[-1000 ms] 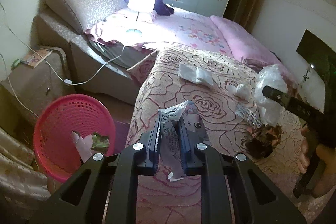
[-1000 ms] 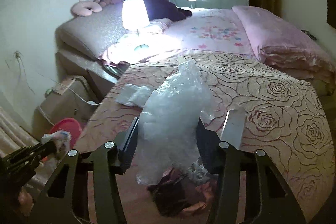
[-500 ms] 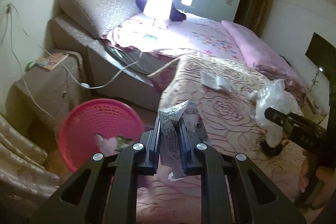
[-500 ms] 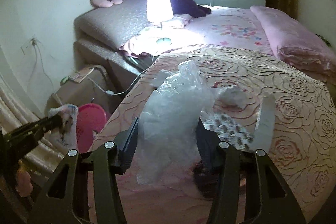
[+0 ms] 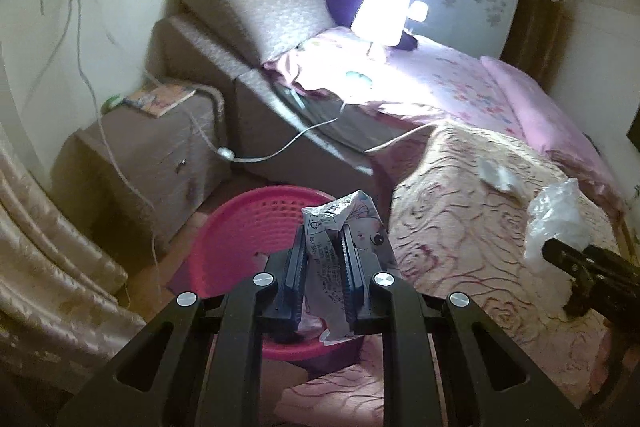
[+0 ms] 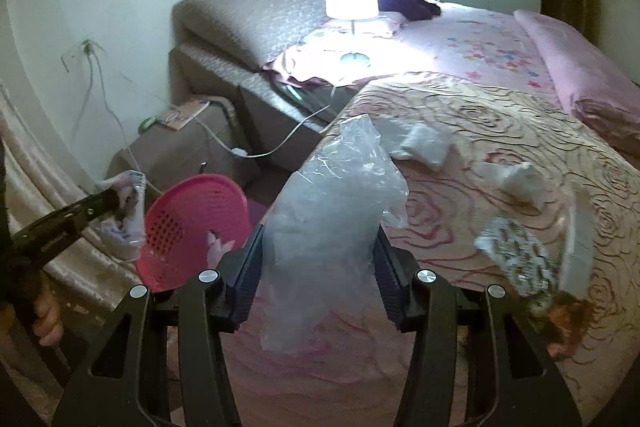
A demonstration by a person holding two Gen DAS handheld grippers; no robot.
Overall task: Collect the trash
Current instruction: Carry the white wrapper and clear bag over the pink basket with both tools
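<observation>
Left gripper [image 5: 323,251] is clamped on a printed wrapper [image 5: 340,227] above the pink basket [image 5: 240,227]; right gripper [image 6: 318,251] pinches a clear plastic bag [image 6: 332,195].

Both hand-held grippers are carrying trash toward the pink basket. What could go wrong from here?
The left hand-held gripper pinches only part of the printed wrapper; released short of the pink basket, it may flutter onto the floor. The clear plastic bag in the right hand-held gripper hangs loosely and could slip out.

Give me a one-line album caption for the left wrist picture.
Left gripper pinching a printed wrapper above a pink basket beside the bed.
</observation>
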